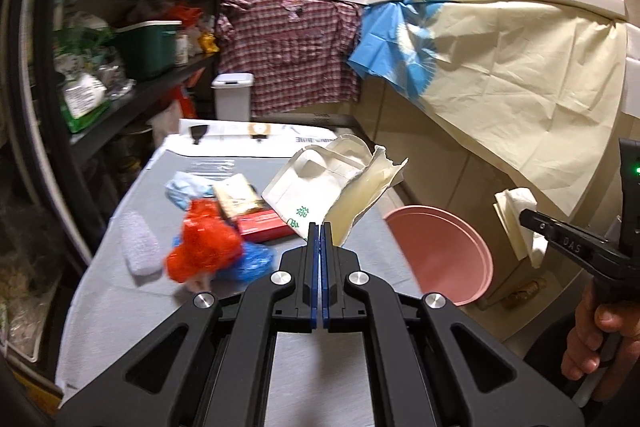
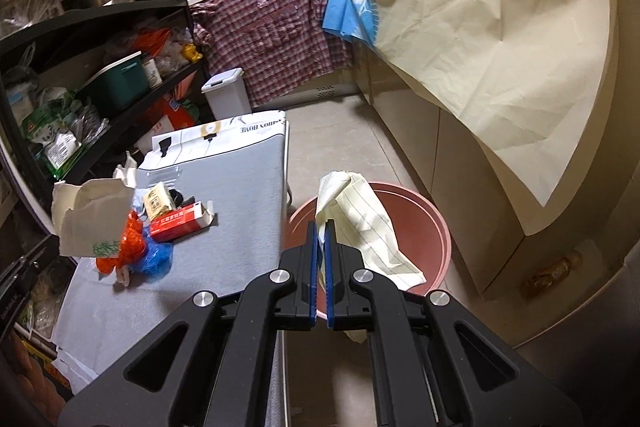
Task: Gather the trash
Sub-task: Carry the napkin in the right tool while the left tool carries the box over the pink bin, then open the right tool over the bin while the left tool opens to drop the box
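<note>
Both grippers carried paper trash toward the pink basin.

The right gripper (image 2: 320,227) had its jaws pinched on a crumpled sheet of lined yellow paper (image 2: 360,223), hanging directly over the pink basin (image 2: 432,223) on the floor, seemingly so it would fall inside on release. The left gripper (image 1: 321,227) had its jaws pressed on the torn edge of a white paper bag (image 1: 320,179), lifted clear of the grey table (image 1: 120,291), near the edge beside the basin. Left on the table were a red plastic bag (image 1: 204,243), a blue plastic bag (image 1: 256,259) and a red carton (image 1: 264,227).
</note>
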Motion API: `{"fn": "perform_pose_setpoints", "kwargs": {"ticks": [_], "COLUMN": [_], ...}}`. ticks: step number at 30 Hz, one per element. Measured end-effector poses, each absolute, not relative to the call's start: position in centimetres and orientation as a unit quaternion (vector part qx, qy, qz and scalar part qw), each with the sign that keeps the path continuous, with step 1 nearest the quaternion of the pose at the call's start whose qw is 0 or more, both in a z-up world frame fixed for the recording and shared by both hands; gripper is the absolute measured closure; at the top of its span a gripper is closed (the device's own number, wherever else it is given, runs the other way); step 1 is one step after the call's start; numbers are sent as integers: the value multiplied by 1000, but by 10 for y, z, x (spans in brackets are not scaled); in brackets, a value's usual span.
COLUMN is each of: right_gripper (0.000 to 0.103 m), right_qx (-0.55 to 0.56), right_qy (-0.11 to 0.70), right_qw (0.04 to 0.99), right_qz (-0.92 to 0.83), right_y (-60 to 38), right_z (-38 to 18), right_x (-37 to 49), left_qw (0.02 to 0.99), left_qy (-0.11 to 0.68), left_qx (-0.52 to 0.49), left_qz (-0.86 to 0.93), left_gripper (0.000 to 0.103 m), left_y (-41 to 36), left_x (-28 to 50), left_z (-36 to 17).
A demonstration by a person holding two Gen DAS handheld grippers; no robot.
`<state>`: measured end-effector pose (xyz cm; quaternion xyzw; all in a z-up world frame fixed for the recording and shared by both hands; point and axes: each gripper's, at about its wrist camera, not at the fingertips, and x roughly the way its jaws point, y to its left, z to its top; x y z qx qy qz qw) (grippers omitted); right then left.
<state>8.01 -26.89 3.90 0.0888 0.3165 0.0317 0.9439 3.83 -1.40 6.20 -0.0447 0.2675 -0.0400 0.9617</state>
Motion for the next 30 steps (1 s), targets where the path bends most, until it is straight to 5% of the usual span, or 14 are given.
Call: {"fn": "perform_pose_setpoints", "kwargs": {"ticks": [14,30], "right_gripper": [100,99], "right_qx": [67,87], "right_qy": [292,335], "right_qw": [954,938], "right_qz": [18,19], "right_y": [-296,-312], "right_z": [57,15], "right_x": [118,154], "left_qw": [951,935], "left_qy": [283,311], "left_qx": [-58,-52], "left_qz": [-110,-164], "left_gripper": [102,102], "left_y": [-83,-139], "left_x": [97,180], "left_z": [58,26]}}
